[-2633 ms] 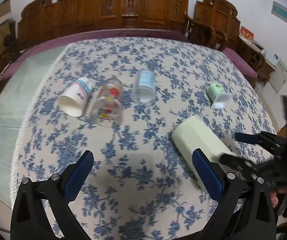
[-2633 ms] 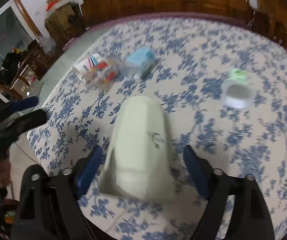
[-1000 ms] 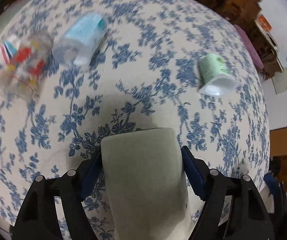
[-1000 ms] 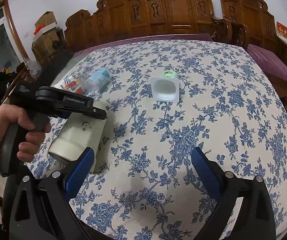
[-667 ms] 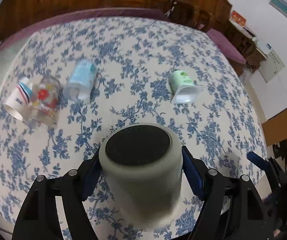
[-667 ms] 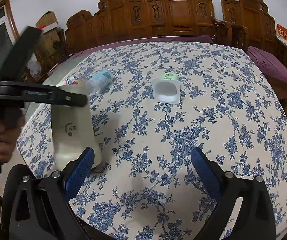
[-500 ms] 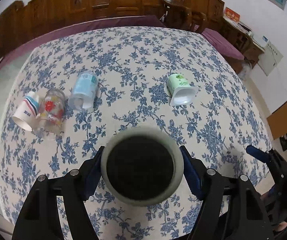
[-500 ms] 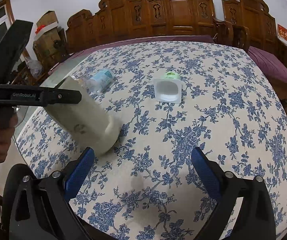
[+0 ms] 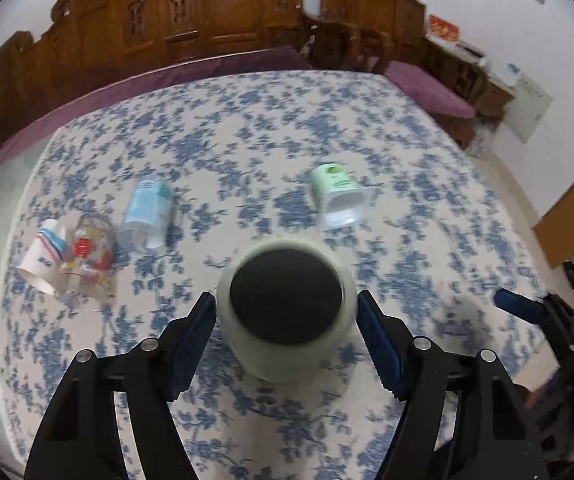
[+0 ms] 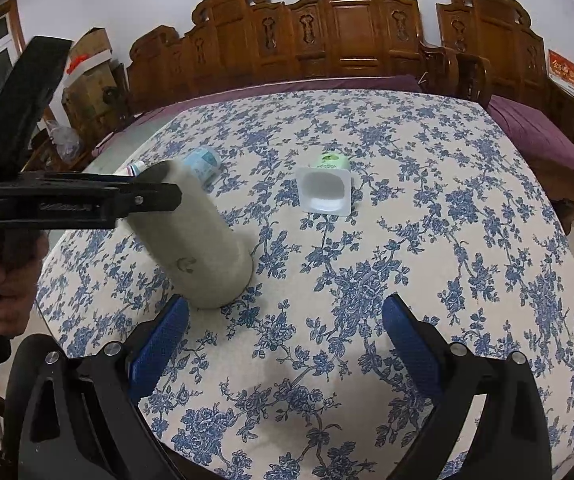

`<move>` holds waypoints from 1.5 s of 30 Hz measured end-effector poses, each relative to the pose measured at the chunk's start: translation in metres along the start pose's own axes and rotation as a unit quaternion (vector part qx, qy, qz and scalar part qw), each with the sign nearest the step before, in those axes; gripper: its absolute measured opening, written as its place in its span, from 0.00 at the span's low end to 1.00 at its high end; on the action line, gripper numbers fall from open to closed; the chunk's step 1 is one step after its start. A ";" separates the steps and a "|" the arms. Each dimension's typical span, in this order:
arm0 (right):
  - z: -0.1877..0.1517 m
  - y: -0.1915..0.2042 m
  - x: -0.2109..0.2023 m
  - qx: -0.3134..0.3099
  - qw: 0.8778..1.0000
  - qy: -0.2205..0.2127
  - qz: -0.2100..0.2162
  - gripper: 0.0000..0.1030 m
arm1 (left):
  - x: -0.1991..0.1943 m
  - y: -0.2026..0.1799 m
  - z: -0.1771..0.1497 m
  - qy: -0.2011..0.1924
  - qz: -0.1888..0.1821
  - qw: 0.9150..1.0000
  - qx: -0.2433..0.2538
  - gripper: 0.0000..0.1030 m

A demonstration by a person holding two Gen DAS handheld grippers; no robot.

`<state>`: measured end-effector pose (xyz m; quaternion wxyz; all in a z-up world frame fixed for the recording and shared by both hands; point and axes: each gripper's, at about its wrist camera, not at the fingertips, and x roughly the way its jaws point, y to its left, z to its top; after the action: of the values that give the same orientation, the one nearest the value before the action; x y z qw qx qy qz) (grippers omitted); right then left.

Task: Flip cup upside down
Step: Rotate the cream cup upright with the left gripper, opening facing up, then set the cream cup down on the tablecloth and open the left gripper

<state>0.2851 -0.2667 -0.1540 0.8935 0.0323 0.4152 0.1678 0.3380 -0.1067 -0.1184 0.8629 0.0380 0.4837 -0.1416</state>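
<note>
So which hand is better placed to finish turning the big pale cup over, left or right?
Left. The left gripper already clamps the pale cup, which is tilted with one edge near the tablecloth. The right gripper is open and holds nothing.

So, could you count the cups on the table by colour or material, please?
Pale green, tall, held: 1
Light blue, lying: 1
Clear glass with red print, lying: 1
White paper with stripes, lying: 1
Green yogurt cup, lying: 1
Total: 5
</note>
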 end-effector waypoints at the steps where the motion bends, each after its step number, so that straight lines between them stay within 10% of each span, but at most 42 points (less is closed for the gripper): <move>1: 0.001 0.001 -0.002 0.000 1.000 -0.002 -0.001 0.95 | -0.004 0.000 -0.002 -0.003 0.008 1.000 0.000 0.67; 11: 0.007 0.020 -0.027 0.002 0.999 -0.031 -0.005 0.95 | -0.059 0.018 -0.028 -0.052 0.027 0.998 -0.015 0.67; 18: 0.006 0.042 -0.051 0.006 0.998 -0.056 -0.011 0.98 | -0.100 0.029 -0.055 -0.087 0.045 0.995 -0.022 0.92; 45: -0.036 0.124 -0.139 -0.003 0.992 -0.123 -0.029 0.97 | -0.204 0.037 -0.172 -0.159 0.090 0.982 -0.057 0.92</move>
<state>0.1402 -0.1984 -0.0514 0.9425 0.0379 0.3024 0.1373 0.1065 0.0062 -0.0398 0.9388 0.0093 0.3420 -0.0403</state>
